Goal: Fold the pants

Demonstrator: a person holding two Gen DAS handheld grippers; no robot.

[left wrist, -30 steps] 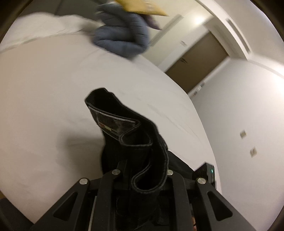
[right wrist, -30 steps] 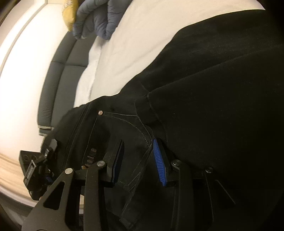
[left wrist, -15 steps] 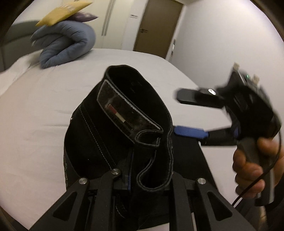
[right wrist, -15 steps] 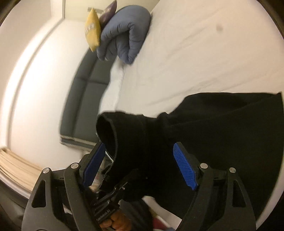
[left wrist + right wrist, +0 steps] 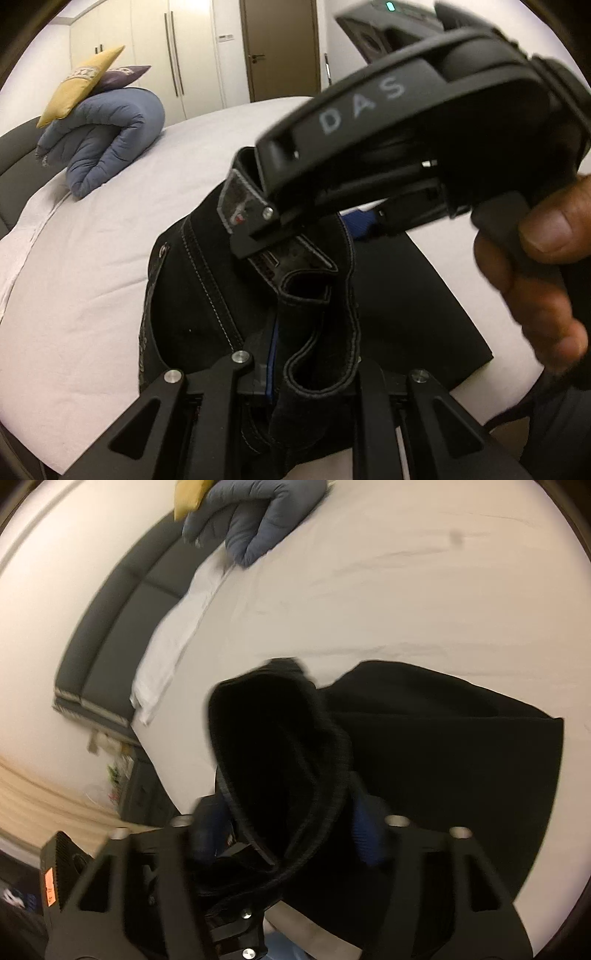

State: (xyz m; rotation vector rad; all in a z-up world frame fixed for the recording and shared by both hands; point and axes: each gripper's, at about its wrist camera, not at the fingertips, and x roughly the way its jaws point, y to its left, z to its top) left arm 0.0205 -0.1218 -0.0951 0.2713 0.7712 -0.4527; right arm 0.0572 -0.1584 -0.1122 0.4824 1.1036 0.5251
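Observation:
Black pants (image 5: 207,295) lie on a white bed (image 5: 92,258). My left gripper (image 5: 299,380) is shut on the bunched waistband (image 5: 321,325) and holds it up. My right gripper (image 5: 354,218) comes in from the upper right, held by a hand (image 5: 546,280), with its fingers around the raised waistband. In the right wrist view the waistband (image 5: 280,746) stands between the blue pads (image 5: 365,834) of my right gripper (image 5: 284,830), which look closed in on it; the image is blurred. The rest of the pants (image 5: 461,760) lies flat to the right.
A rolled blue duvet (image 5: 107,136) with a yellow pillow (image 5: 79,88) and a purple pillow sits at the far left of the bed. A dark headboard (image 5: 110,620) runs along one side. Wardrobe doors and a brown door (image 5: 282,48) stand behind. The bed edge is close on the right.
My right gripper has moved from beside the pants in over the raised waistband and narrowed around it. My left gripper still holds the waistband and has turned further towards the door.

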